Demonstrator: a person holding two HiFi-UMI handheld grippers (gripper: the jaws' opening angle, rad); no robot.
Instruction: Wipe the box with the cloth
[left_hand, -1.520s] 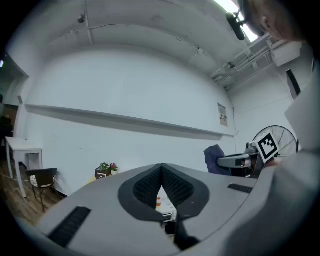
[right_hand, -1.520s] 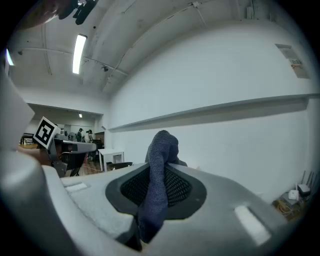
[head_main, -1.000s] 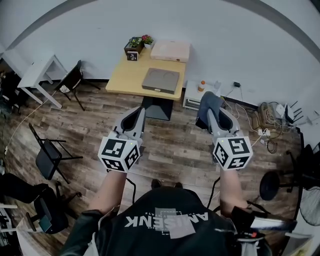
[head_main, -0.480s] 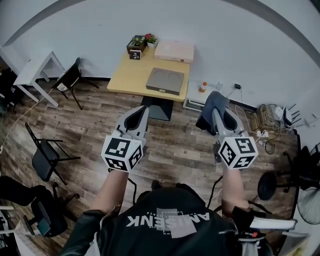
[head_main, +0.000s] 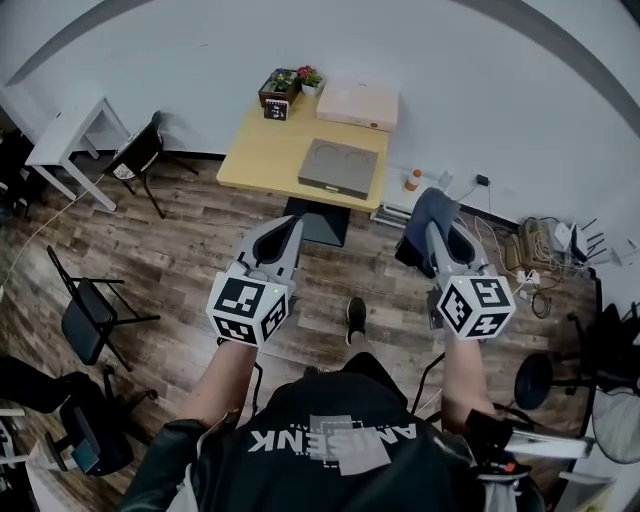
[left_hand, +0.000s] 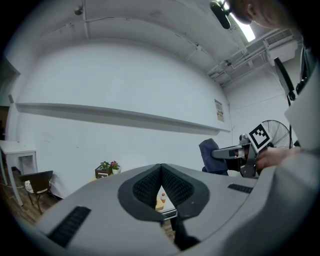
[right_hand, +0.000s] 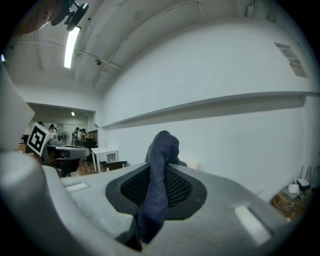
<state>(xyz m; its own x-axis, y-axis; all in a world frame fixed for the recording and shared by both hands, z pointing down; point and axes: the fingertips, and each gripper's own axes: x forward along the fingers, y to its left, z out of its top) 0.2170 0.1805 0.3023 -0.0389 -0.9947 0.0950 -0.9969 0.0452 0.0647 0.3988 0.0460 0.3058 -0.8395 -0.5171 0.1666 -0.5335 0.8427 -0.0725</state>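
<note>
Table (head_main: 262, 150) against the wall, carrying a pink box (head_main: 350, 103) at its far edge, a grey box (head_main: 345, 168) near its front and flower pots (head_main: 290, 85) at its far left corner. Right hand-held gripper (head_main: 437, 228), short of the table, pinches a dark blue cloth (right_hand: 157, 185). Left hand-held gripper (head_main: 290, 226), also short of the table, pressed together on nothing.

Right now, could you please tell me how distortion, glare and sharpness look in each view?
Head view: strong fisheye bows the wall and floor, lighting even, the table sharp. Left gripper view: dark round vignette, ceiling lamp glares at upper right. Right gripper view: same vignette, strip light blown out, the cloth well lit.
</note>
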